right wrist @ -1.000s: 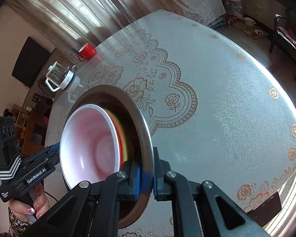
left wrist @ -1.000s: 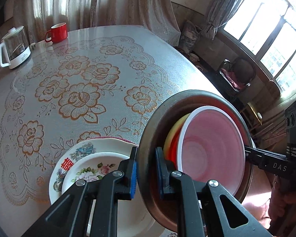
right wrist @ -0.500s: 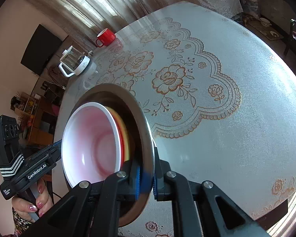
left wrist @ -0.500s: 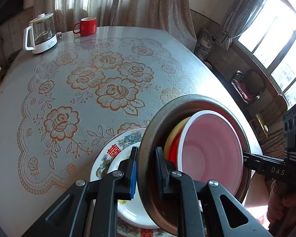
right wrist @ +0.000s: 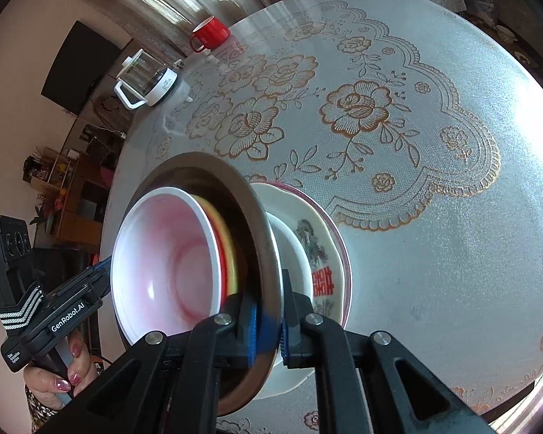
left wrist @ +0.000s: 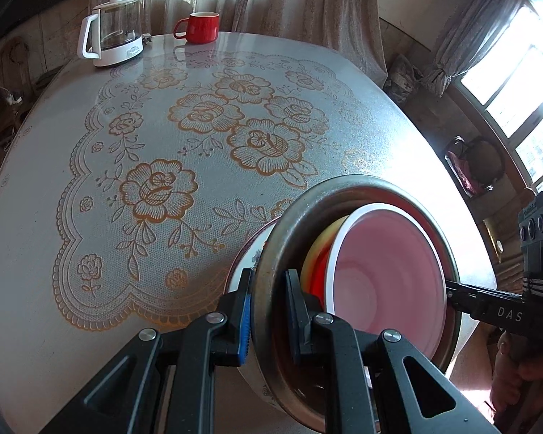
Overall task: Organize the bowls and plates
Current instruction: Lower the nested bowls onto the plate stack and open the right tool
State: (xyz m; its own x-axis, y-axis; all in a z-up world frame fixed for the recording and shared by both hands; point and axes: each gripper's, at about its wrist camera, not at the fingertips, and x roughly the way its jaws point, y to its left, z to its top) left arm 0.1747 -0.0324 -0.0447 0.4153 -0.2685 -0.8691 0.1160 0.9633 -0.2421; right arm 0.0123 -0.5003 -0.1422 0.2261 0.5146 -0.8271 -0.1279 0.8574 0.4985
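A metal bowl (left wrist: pixel 289 224) holds a nested stack of yellow, red and white bowls, the white one (left wrist: pixel 387 275) on top. Both grippers are shut on its rim from opposite sides: my left gripper (left wrist: pixel 268 314) at the near edge in the left wrist view, my right gripper (right wrist: pixel 269 322) at the near edge in the right wrist view. The metal bowl (right wrist: pixel 260 231) with the white bowl (right wrist: pixel 163 267) hangs just above the stacked floral plates (right wrist: pixel 318 253), which peek out behind the rim in the left wrist view (left wrist: pixel 246 253). I cannot tell if bowl and plates touch.
The round table (left wrist: pixel 90 289) carries a lace floral cloth. A glass kettle (left wrist: pixel 112 32) and a red mug (left wrist: pixel 199 27) stand at its far edge, also in the right wrist view: kettle (right wrist: pixel 144 76), mug (right wrist: pixel 211 32). Chairs and windows lie beyond the table's right side.
Both grippers have carried the bowl stack over the floral plates; the plates now lie mostly hidden behind the metal bowl. The grip on the rim has not changed.
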